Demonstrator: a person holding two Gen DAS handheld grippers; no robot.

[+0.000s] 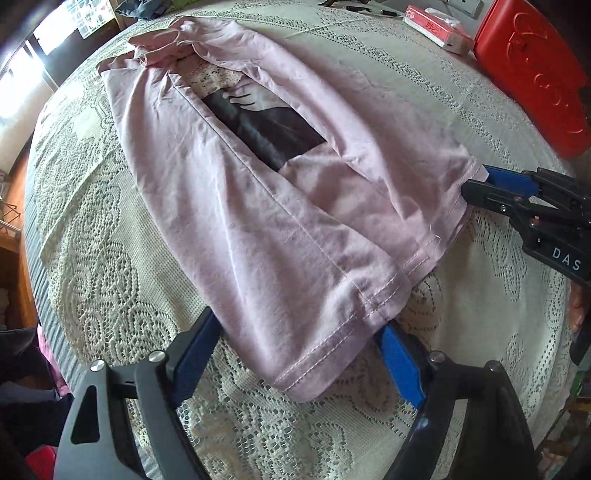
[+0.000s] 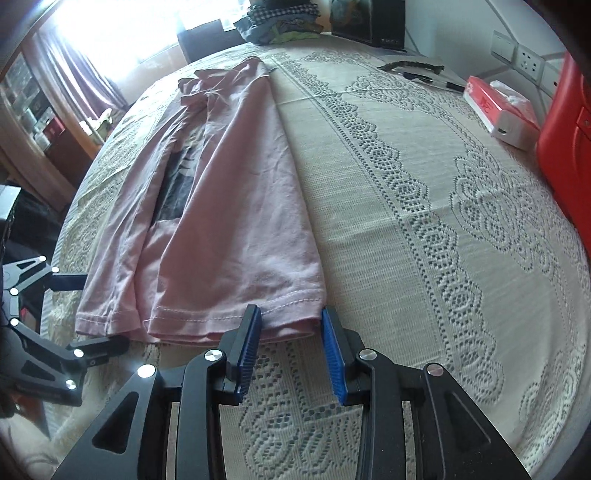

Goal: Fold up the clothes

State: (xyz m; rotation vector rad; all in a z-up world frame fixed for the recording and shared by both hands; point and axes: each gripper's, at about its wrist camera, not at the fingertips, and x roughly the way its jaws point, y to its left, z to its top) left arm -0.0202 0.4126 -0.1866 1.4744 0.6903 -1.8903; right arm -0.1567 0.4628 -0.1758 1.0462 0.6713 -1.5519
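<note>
A pink T-shirt [image 1: 266,192] lies on the lace tablecloth with both sides folded inward, and a dark print shows in the gap between them. It also shows in the right wrist view [image 2: 236,199]. My left gripper [image 1: 299,332] is open, its blue fingers on either side of the shirt's near hem corner, with the cloth lying over their tips. My right gripper [image 2: 290,321] is open at the other hem corner, its fingers straddling the hem edge. The right gripper also shows in the left wrist view [image 1: 480,181], and the left gripper shows in the right wrist view [image 2: 88,314].
A red plastic case [image 1: 535,74] and a red-and-white tissue box [image 1: 439,27] stand at the table's far right; both also show in the right wrist view, the case [image 2: 565,147] and the box [image 2: 498,107]. A pen [image 2: 436,79] and a pile of clothes [image 2: 280,22] lie at the back.
</note>
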